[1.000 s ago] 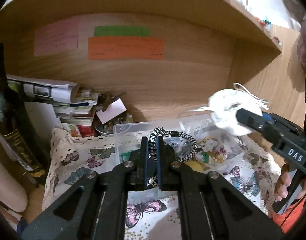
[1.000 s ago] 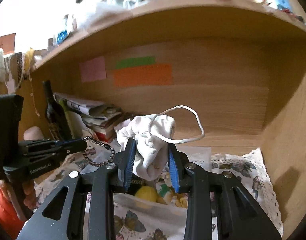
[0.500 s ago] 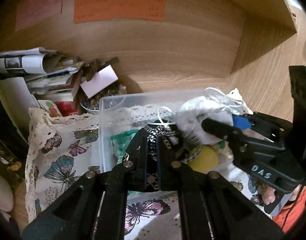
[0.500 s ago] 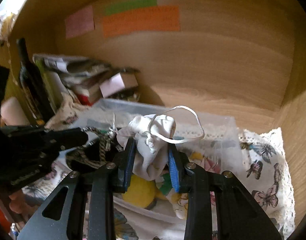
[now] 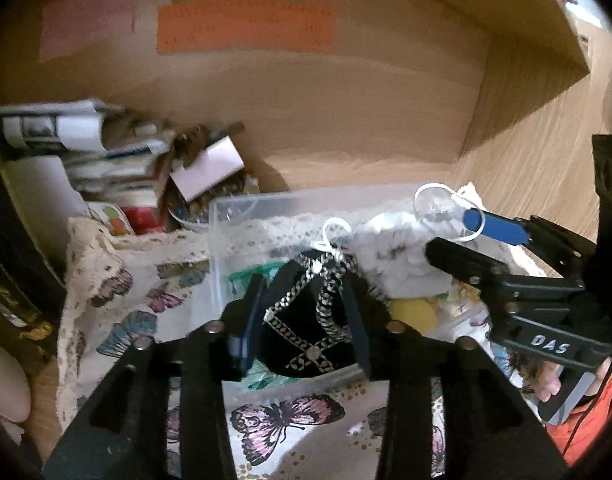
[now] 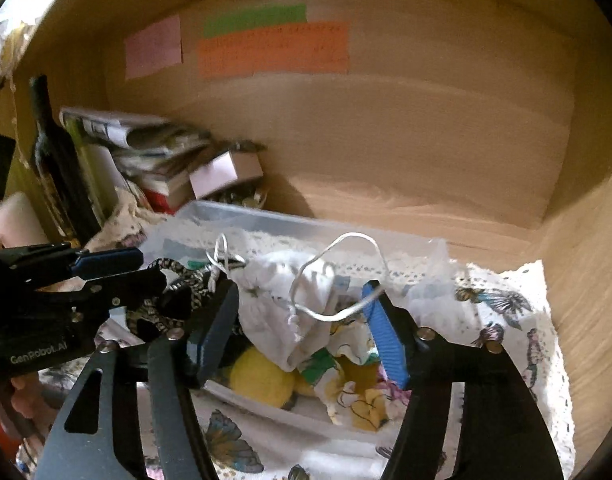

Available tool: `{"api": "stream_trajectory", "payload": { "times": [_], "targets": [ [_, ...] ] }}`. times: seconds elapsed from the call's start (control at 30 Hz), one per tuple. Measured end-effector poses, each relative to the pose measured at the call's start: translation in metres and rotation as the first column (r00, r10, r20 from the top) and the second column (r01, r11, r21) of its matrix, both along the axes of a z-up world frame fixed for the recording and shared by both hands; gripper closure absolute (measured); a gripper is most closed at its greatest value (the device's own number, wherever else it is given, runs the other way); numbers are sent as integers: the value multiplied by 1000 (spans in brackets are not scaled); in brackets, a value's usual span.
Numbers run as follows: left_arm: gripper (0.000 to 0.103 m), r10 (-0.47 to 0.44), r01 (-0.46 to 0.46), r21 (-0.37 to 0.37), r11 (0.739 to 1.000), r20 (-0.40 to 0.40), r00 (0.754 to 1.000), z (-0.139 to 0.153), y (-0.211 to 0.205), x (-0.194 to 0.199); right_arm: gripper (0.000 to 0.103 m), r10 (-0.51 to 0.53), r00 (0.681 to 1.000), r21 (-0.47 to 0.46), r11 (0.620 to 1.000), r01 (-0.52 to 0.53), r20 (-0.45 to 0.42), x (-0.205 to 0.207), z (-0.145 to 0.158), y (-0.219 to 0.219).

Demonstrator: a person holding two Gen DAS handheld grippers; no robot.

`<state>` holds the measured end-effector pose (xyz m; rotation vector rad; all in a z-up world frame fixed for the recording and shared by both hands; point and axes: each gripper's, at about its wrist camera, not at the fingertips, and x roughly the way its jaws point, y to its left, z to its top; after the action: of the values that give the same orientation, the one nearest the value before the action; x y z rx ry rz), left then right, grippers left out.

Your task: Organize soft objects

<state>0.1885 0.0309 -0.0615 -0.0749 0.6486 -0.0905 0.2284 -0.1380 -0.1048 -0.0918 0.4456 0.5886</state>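
Observation:
A clear plastic bin (image 5: 242, 208) (image 6: 306, 226) stands on a butterfly cloth inside a wooden shelf. My left gripper (image 5: 304, 300) is open over the bin, with a black-and-white patterned soft item (image 5: 306, 332) lying in the bin between its fingers. My right gripper (image 6: 302, 320) is open over the bin, and a white drawstring pouch (image 6: 282, 304) (image 5: 389, 248) rests on the bin's contents between its fingers. A yellow soft object (image 6: 262, 376) and floral fabric (image 6: 361, 396) lie in the bin.
Stacked papers and boxes (image 5: 86, 160) and a dark bottle (image 6: 54, 152) stand at the left. Coloured paper labels (image 6: 274, 48) are stuck on the back wall. The wooden side wall (image 6: 585, 260) is close on the right. The butterfly cloth (image 5: 138, 300) covers the shelf floor.
Both grippers came down over the bin and opened. The black-and-white item and the white pouch left the fingers and now lie in the bin.

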Motion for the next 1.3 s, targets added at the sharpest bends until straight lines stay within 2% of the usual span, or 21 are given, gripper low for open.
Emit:
{"api": "stream_trajectory", "payload": {
  "times": [0.2, 0.47, 0.57, 0.67, 0.77, 0.83, 0.97, 1.3],
  "targets": [
    [60, 0, 1, -6, 1000, 107, 994, 30, 0, -28, 26, -20, 994, 75, 997, 12, 106, -32, 28, -25],
    [49, 7, -11, 11, 1000, 293, 956, 74, -11, -80, 21, -35, 969, 174, 985, -9, 244, -79, 64, -53],
    [43, 0, -5, 15, 1000, 340, 941, 85, -16, -94, 20, -41, 958, 201, 979, -17, 283, -95, 72, -62],
    [36, -1, -11, 30, 999, 383, 924, 93, -23, -110, 14, -40, 952, 224, 974, -30, 304, -106, 75, -67],
    [23, 17, -38, 43, 998, 424, 906, 98, -29, -123, 5, -45, 945, 246, 968, -39, 323, -116, 76, -71],
    [11, 34, -63, 50, 997, 452, 892, 100, -32, -131, 0, -45, 942, 258, 965, -45, 333, -121, 76, -71],
    [2, 62, -107, 64, 992, 490, 870, 105, -37, -148, 0, -41, 939, 264, 963, -54, 342, -131, 76, -74],
    [0, 64, -112, 66, 992, 501, 863, 101, -43, -159, 0, -41, 938, 264, 963, -55, 346, -145, 73, -73]
  ]
}}
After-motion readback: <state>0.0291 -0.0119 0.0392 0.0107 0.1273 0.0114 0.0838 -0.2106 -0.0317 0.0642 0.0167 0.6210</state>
